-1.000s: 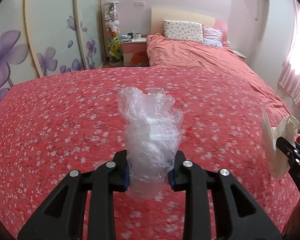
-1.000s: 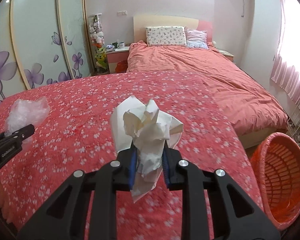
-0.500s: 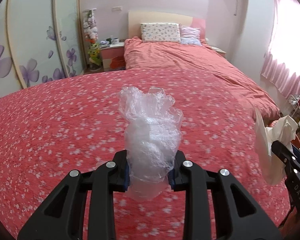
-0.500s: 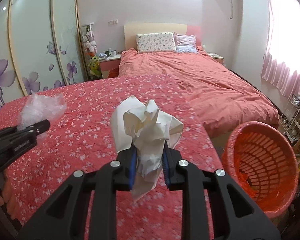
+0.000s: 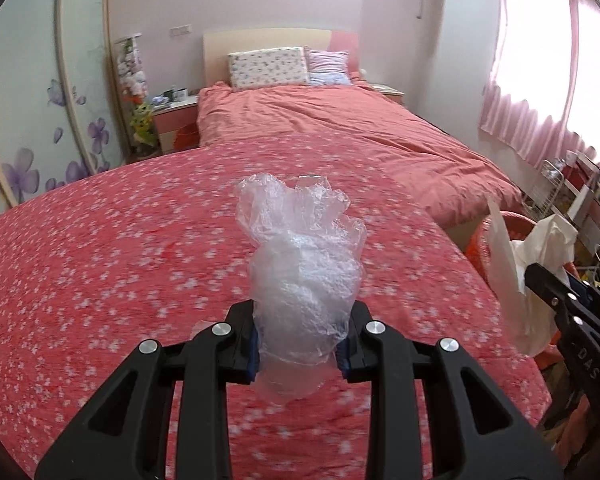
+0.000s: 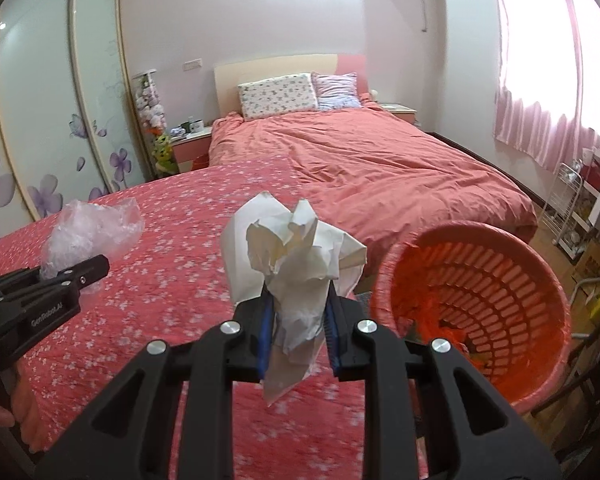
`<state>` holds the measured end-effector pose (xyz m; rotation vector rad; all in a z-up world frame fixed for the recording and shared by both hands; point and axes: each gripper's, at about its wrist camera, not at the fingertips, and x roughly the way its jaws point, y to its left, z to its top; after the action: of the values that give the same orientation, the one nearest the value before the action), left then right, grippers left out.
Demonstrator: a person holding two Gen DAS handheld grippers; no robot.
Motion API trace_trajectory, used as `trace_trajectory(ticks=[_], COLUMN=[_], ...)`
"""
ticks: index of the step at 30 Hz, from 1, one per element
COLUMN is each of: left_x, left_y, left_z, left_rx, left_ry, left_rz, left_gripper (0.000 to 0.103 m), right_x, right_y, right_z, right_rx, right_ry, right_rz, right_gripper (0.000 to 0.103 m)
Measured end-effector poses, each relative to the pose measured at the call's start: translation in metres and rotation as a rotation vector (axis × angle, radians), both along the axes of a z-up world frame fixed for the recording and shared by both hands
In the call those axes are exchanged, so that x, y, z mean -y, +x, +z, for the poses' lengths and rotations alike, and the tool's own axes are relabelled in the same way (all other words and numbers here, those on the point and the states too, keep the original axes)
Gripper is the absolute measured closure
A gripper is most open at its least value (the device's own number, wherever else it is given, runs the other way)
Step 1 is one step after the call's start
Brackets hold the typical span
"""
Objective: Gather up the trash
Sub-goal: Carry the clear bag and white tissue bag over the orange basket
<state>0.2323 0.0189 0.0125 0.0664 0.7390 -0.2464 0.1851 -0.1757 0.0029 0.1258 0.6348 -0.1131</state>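
Observation:
My left gripper (image 5: 300, 346) is shut on a crumpled clear plastic bag (image 5: 300, 264), held above the red flowered bedspread (image 5: 112, 264). My right gripper (image 6: 298, 338) is shut on a crumpled white paper wad (image 6: 296, 252). In the right wrist view an orange slatted waste basket (image 6: 476, 292) stands just right of that gripper, past the bed's edge, with some scraps at its bottom. The left gripper (image 6: 88, 270) and the plastic bag (image 6: 92, 228) show at the left of that view. In the left wrist view the paper wad (image 5: 516, 264) and the right gripper (image 5: 548, 284) show at the right edge, in front of the basket rim (image 5: 476, 236).
A second bed (image 6: 380, 168) with a pink duvet and two pillows lies beyond. A wardrobe with purple flower doors (image 6: 40, 120) lines the left wall. A nightstand (image 6: 190, 146) stands by the headboard. A white wire rack (image 6: 568, 204) and clutter stand under the pink curtains at the right.
Both grippers have swept to the right over the bedspread with their loads still held. The orange basket has come from the right edge well into the right wrist view.

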Motion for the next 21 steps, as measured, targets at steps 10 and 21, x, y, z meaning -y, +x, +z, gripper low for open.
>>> trace_trajectory(ticks=[10, 21], left_x=[0.043, 0.098], left_y=[-0.009, -0.019], left_z=[-0.004, -0.009], left_rx=[-0.006, -0.029], left_ry=[-0.015, -0.059], left_rz=[-0.096, -0.204], left_gripper=[0.074, 0.074], right_x=[0.039, 0.082], right_y=[-0.015, -0.026], right_z=[-0.004, -0.016], right_rx=[0.013, 0.001], right_ry=[0.009, -0.068], right_rz=[-0.081, -0.206], right_gripper=[0.080, 0.080])
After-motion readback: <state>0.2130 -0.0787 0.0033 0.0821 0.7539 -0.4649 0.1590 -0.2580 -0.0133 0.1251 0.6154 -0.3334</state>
